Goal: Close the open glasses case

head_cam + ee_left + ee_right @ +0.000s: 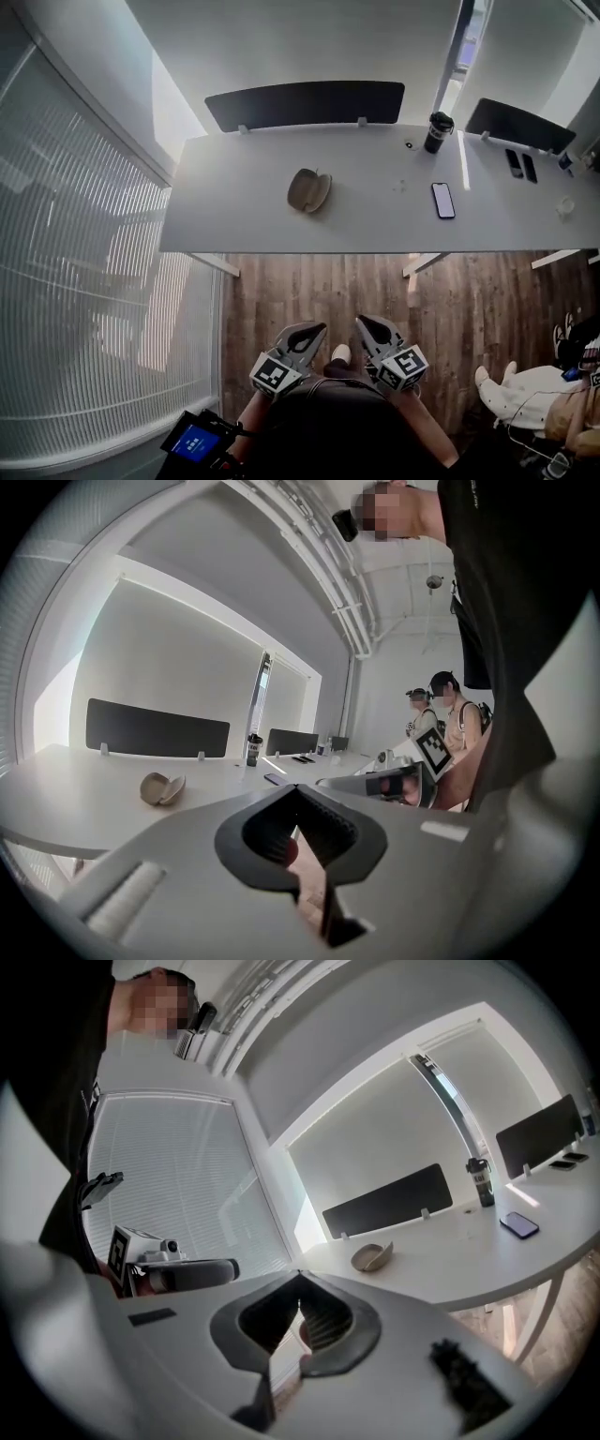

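The beige glasses case (308, 190) lies open like a clamshell on the white table (234, 225), left of its middle. It also shows small and far off as the glasses case (161, 787) in the left gripper view and the glasses case (372, 1257) in the right gripper view. Both grippers hang low over the wooden floor, well short of the table's near edge. The left gripper (317, 329) (298, 789) is shut with nothing in it. Beside it the right gripper (360, 322) (300, 1277) is shut and empty too.
A dark tumbler (437, 132) stands at the back of the table and a phone (442, 200) lies right of the case. A black divider panel (305, 103) lines the far edge. Window blinds (84, 281) fill the left. People (441, 714) stand to the right.
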`<state>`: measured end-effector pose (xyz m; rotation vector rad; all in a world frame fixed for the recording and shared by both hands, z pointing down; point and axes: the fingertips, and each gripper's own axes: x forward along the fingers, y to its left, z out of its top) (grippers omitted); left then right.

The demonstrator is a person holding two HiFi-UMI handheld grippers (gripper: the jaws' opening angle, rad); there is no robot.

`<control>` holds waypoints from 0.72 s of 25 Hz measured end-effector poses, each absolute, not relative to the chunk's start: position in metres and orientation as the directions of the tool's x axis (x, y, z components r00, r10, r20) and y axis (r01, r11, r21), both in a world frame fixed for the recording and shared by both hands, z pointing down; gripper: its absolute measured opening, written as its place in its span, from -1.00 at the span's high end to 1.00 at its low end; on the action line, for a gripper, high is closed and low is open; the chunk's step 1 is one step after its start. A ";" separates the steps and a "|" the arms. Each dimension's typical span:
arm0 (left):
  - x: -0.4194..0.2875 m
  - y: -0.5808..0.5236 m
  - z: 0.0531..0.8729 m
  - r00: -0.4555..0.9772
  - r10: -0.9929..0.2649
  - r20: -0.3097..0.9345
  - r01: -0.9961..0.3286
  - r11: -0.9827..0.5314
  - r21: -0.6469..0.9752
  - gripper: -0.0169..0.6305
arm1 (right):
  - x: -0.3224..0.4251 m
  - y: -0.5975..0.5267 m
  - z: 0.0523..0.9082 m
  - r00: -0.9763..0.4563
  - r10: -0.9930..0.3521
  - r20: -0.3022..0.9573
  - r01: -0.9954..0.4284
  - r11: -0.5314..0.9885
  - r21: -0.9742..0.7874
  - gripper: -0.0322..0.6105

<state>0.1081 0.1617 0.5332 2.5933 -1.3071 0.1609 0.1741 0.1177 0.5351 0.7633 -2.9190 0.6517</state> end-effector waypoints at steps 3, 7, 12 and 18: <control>0.103 0.157 0.539 0.564 -0.797 0.217 -0.825 -0.538 0.170 0.93 | 0.172 0.109 0.538 -0.888 -0.434 0.154 -0.458 0.792 -0.404 0.89; 0.093 0.143 0.545 0.532 -0.809 0.250 -0.846 -0.496 0.197 0.93 | 0.169 0.103 0.557 -0.889 -0.428 0.162 -0.454 0.780 -0.430 0.89; 0.086 0.123 0.546 0.542 -0.811 0.218 -0.840 -0.518 0.162 0.93 | 0.156 0.096 0.560 -0.887 -0.423 0.184 -0.461 0.785 -0.413 0.89; 0.076 0.104 0.539 0.541 -0.814 0.213 -0.841 -0.518 0.156 0.93 | 0.141 0.076 0.555 -0.893 -0.414 0.174 -0.448 0.799 -0.400 0.89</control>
